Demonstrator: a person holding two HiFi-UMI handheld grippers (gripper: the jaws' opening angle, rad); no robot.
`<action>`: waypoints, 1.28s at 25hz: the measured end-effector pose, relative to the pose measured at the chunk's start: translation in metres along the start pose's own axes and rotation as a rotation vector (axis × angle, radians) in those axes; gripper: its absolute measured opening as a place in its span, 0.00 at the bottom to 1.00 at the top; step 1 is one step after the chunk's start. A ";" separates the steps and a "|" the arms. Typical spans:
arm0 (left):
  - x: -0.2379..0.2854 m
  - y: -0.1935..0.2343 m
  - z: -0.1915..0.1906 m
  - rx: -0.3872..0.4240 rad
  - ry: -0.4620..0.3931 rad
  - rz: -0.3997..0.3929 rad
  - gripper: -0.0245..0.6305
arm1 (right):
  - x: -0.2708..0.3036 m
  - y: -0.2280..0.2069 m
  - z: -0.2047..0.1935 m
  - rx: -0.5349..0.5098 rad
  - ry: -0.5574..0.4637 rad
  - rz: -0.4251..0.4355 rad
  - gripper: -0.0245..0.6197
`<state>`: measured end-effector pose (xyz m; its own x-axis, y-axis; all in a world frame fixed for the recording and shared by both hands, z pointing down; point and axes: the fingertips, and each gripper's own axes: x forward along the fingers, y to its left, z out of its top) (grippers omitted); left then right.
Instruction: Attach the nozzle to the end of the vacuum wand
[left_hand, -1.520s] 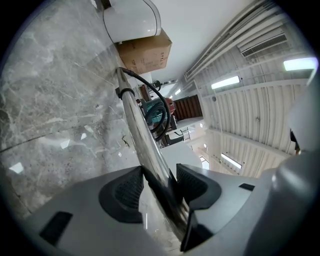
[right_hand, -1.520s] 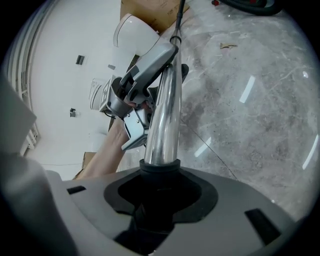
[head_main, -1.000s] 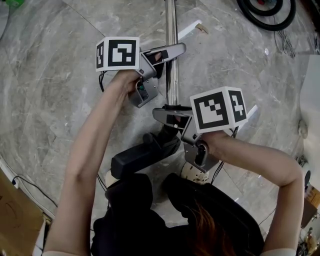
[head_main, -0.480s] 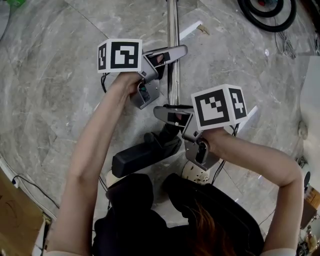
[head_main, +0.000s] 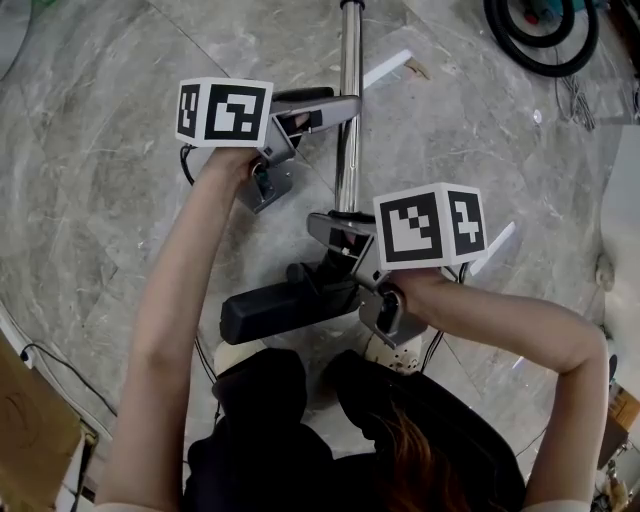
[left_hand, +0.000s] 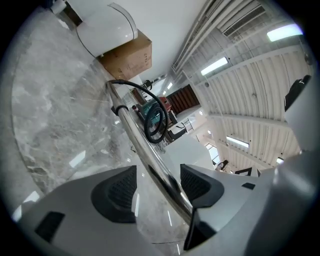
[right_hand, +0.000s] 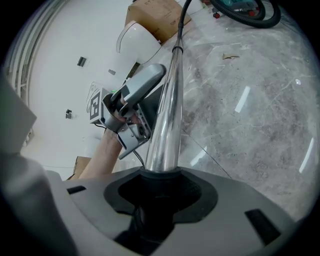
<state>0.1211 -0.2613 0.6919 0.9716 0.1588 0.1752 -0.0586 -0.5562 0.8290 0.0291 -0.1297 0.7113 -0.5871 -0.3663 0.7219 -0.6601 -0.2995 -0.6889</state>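
The right tongs (head_main: 335, 232) are clamped on the black collar (right_hand: 160, 176) at the near end of the vacuum wand (head_main: 345, 160), where the chrome tube meets the black vacuum body (head_main: 285, 305). In the right gripper view both dark pads wrap tight round that collar, and the tube rises straight out from between them. Further along the tube, the left tongs (head_main: 345, 102) sit across the wand with their jaws spread wide; they have just been opening. In the left gripper view the wand (left_hand: 132, 130) passes through the gap between the two ribbed pads, nearer the right-hand one, and neither pad presses on it. From the head view the wand runs straight away from the person, over the grey marble floor (head_main: 100, 150), to a collar at its far end by the top edge of the picture; whether that end touches the floor cannot be told. The vacuum body lies low in front of the person's knees, slanting to the left. Each of the tongs carries its white marker cube (head_main: 222, 112), the right one (head_main: 430, 225) just beside the wand's base. A black hose coil (head_main: 540, 35) lies on the floor well beyond the right hand, and a cardboard box (left_hand: 127, 57) stands past the wand's far end against a white wall.
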 end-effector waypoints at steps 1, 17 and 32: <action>-0.010 0.003 0.004 0.004 -0.013 0.023 0.44 | 0.000 0.000 0.000 -0.001 0.004 -0.008 0.28; -0.113 0.007 0.008 0.099 -0.110 0.100 0.44 | 0.067 0.006 0.005 -0.029 0.021 -0.167 0.28; -0.141 0.012 -0.023 0.040 -0.100 0.117 0.44 | 0.113 -0.011 0.025 0.001 0.006 -0.174 0.28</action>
<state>-0.0218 -0.2722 0.6895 0.9767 0.0099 0.2144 -0.1660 -0.5985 0.7837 -0.0186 -0.1894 0.7992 -0.4667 -0.3040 0.8305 -0.7517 -0.3584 -0.5536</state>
